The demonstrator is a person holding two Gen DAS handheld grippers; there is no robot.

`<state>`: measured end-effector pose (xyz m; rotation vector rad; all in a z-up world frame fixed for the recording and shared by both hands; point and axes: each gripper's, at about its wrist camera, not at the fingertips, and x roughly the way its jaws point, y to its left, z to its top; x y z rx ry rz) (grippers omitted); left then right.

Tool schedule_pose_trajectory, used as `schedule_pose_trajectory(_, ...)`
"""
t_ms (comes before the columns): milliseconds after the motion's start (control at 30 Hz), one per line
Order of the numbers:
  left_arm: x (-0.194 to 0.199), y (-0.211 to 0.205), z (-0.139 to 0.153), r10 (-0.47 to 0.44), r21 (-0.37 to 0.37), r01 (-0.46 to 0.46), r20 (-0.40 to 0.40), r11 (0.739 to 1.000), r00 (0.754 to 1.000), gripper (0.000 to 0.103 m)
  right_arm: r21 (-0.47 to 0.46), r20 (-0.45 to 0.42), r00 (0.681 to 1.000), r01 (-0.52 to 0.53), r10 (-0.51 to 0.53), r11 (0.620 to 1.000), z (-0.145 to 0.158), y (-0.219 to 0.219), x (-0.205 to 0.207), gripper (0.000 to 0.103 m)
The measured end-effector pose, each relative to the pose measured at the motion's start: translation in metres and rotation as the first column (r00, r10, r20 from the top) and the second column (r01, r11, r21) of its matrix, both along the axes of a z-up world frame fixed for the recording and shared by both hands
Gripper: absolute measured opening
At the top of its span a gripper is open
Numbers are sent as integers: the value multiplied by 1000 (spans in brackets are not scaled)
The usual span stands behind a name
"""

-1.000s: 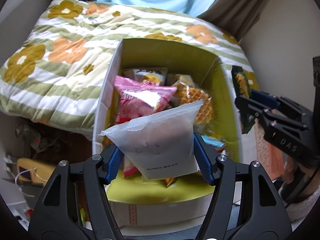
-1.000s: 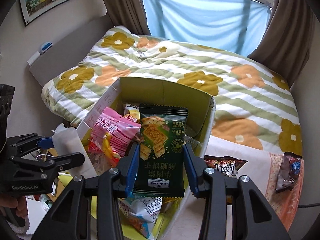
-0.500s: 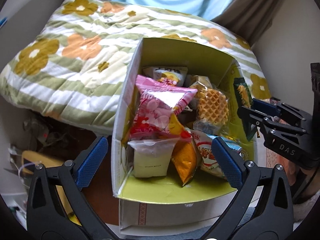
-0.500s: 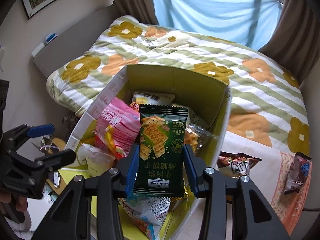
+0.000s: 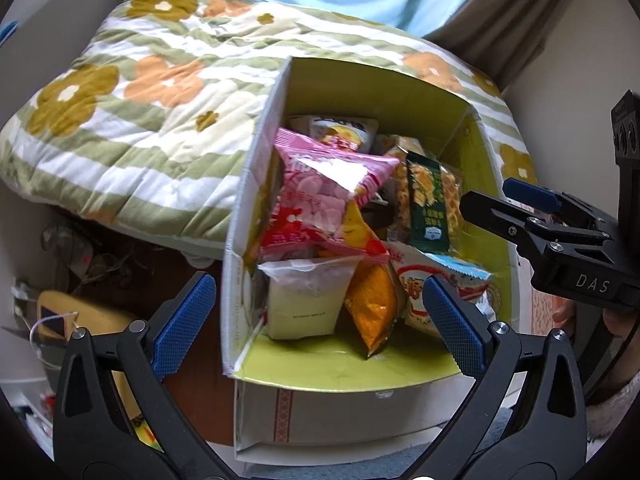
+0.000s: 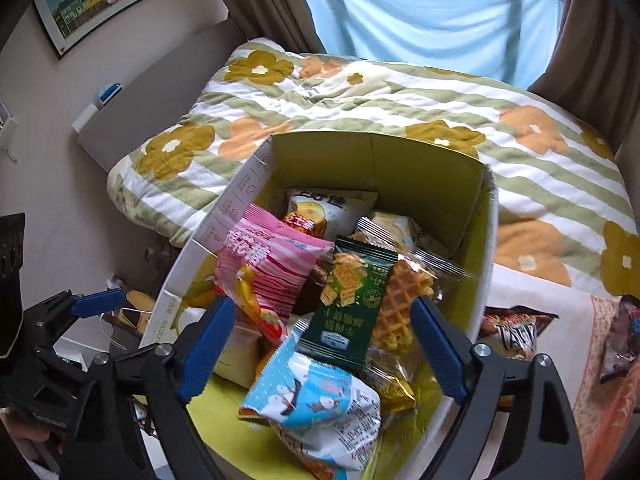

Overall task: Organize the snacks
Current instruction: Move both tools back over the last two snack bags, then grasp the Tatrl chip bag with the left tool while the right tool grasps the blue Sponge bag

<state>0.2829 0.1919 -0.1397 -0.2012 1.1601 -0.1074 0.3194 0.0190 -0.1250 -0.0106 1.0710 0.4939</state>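
I hover both grippers over the cardboard box [image 6: 420, 168]. My left gripper [image 5: 316, 324] gapes wide, empty. My right gripper [image 6: 324, 344] is opening, the green cracker packet [image 6: 352, 300] lying loose inside the box. Light, crinkly, slippery, probably fragile; I'd pinch its sealed edge.

We saw soft daylight through the blue curtain [image 6: 432, 8], glare on the pink packet [image 5: 340, 170], heavy fisheye warping, dark corners.

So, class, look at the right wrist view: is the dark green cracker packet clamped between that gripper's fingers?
No. The dark green cracker packet lies in the box on the other snacks, clear of both blue fingers, which are opening.
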Motion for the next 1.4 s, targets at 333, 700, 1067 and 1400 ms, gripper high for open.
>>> schedule_pose_trajectory(333, 7, -29, 9, -99, -15, 100, 43, 995, 994, 103, -20, 38, 996, 78, -77, 997, 21, -23, -9, 87)
schedule_pose_trajectory(700, 13, -124, 40, -202, 52, 197, 123, 979, 972, 103, 78, 116, 968, 215, -223, 973, 49, -118, -33, 87)
schedule_pose_trajectory(1067, 31, -280, 43, -241, 66, 235, 106, 970, 965, 103, 37, 175, 938, 296, -298, 955, 53, -275, -55, 103)
schedule_pose_trajectory(1400, 58, -340, -19, -63, 153, 57, 30, 987, 998, 103, 12, 110, 949, 296, -296, 955, 14, -373, -25, 103)
